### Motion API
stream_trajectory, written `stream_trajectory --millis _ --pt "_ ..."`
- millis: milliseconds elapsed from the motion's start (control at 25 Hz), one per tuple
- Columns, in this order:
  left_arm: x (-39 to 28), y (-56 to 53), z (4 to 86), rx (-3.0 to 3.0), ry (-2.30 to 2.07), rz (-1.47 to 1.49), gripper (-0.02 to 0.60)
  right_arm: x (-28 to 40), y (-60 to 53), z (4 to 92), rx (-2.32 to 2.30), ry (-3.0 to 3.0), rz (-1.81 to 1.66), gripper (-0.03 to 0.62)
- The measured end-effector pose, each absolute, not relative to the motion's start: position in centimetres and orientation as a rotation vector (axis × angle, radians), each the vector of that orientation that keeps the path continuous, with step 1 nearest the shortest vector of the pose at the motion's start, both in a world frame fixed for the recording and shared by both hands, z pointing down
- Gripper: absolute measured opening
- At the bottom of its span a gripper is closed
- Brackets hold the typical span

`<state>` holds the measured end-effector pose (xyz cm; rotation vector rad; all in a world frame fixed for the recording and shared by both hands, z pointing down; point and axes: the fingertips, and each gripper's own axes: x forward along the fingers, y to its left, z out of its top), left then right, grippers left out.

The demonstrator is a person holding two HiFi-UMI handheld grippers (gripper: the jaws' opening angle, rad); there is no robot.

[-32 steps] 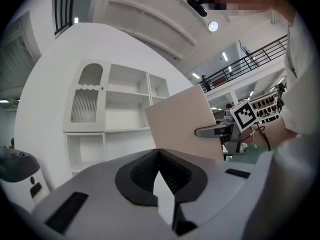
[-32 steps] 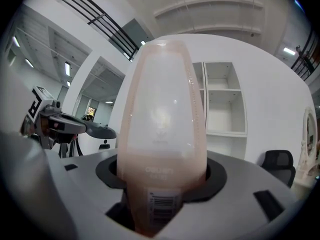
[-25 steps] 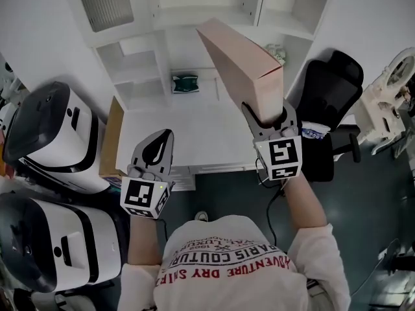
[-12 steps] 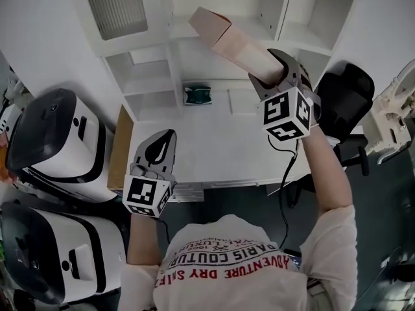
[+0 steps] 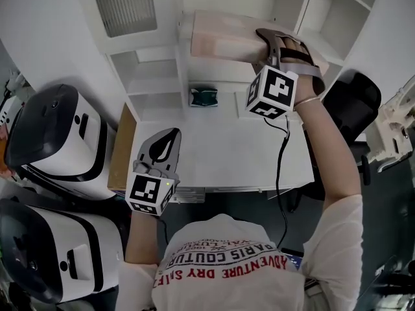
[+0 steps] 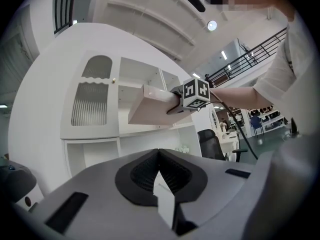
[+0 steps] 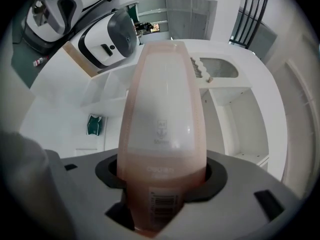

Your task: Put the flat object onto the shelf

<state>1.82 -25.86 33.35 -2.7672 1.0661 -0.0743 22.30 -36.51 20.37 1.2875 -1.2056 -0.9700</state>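
Note:
The flat object is a pale pink flat box (image 5: 224, 41). My right gripper (image 5: 272, 44) is shut on its near end and holds it lying level, high up in front of the white shelf unit (image 5: 152, 63). In the right gripper view the pink box (image 7: 162, 114) runs straight out from between the jaws of the right gripper (image 7: 162, 184) toward the shelf compartments (image 7: 235, 114). My left gripper (image 5: 167, 138) is shut with nothing in it and hangs over the left part of the white desk (image 5: 220, 154). The left gripper view shows the box (image 6: 150, 111) from below.
A small green object (image 5: 203, 96) lies at the back of the desk under the shelves. Two large white-and-black machines (image 5: 55, 135) stand at the left. A black office chair (image 5: 353, 102) is at the right of the desk.
My right gripper has risen and swung left with the pink box, rolling it from tilted upright to lying level before the shelf. The left gripper has shifted slightly.

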Motion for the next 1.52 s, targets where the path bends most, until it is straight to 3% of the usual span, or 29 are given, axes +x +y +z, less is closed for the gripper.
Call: stream_trajectory --millis 840,1520 --pt "4.4 -33.4 35.3 -2.760 1.208 -0.119 0.014 23.0 -47.6 26.2 1.164 -1.204 -1.038 0.334" --pt "6.6 -37.1 34.8 -2.728 1.211 -0.104 0.014 24.0 -53.1 28.2 1.125 -1.317 -0.899 0.386"
